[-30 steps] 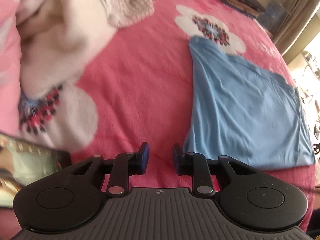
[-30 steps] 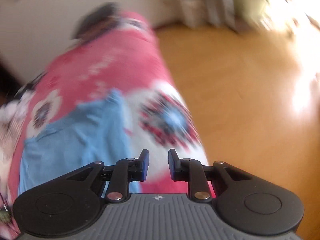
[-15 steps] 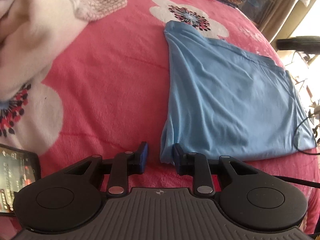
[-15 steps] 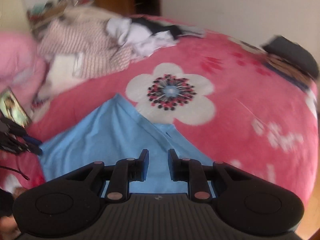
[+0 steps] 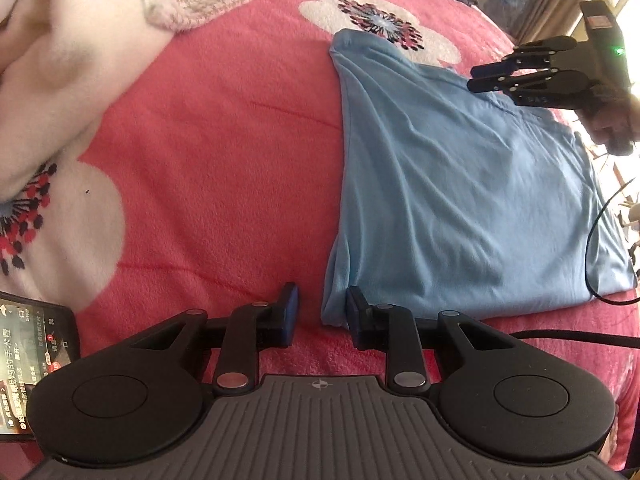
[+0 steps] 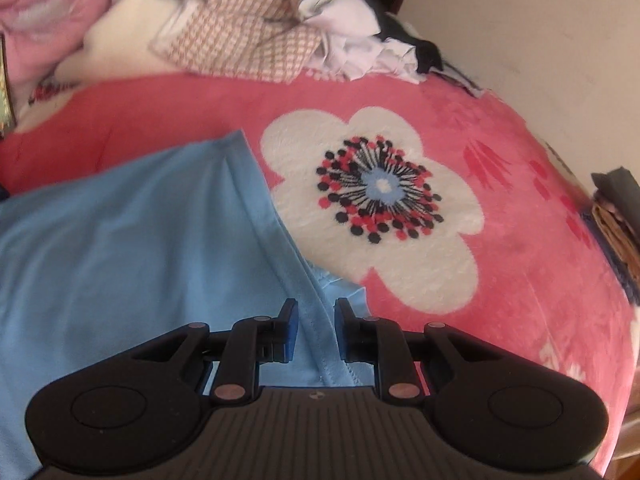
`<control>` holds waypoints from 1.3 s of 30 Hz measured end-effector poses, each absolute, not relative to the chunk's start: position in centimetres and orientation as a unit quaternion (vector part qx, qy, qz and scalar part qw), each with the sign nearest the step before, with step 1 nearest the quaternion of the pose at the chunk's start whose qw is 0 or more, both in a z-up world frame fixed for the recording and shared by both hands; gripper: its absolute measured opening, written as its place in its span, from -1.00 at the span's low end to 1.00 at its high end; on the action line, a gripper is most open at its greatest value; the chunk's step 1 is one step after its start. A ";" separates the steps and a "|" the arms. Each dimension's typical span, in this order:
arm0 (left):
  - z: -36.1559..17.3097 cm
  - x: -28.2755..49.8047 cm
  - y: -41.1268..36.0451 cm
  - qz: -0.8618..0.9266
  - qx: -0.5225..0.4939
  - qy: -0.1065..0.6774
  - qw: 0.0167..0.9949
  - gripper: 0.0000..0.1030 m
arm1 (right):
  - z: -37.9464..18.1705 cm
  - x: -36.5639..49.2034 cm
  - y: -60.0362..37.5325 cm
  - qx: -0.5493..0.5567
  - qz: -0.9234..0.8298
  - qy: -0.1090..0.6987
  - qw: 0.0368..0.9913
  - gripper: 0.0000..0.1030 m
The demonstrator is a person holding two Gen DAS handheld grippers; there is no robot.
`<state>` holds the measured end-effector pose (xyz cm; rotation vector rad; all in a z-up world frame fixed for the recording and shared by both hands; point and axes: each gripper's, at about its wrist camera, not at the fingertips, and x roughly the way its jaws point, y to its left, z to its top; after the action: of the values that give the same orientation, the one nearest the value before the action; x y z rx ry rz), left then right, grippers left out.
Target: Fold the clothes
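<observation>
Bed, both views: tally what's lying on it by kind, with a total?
Flat blue shirt: 1
Heap of unfolded clothes: 1
Phone: 1
Dark stack at the far edge: 1
Total: 4

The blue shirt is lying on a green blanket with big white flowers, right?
Not quite: the blanket is pink, not green. The right wrist view shows the blue shirt lying on it beside a big white flower.

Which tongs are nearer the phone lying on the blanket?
Left. The left tongs sit at the blue shirt's near corner, beside the phone; the right tongs hover over the shirt's far edge.
</observation>
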<state>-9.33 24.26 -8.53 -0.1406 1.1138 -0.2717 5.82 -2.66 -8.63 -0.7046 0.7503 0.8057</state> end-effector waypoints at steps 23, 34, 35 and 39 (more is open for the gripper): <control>-8.6 -9.3 24.1 -0.122 -0.072 0.530 0.836 -0.48 | -8.9 6.0 -2.7 -0.326 0.382 0.344 0.793 -1.00; -8.6 -9.3 23.9 -0.122 -0.066 0.530 0.837 -0.48 | -9.3 8.8 -3.7 -0.264 0.394 0.402 0.783 -0.36; -8.6 -9.2 23.9 -0.122 -0.066 0.530 0.837 -0.48 | -9.4 9.1 -3.8 -0.260 0.394 0.407 0.782 -0.36; -8.7 -9.1 23.9 -0.123 -0.066 0.530 0.836 -0.48 | -9.8 10.1 -4.1 -0.241 0.400 0.425 0.775 -0.42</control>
<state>-9.14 23.86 -8.70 -0.1396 1.1219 -0.2604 10.12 -4.08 -9.78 -0.5227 0.9198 0.8653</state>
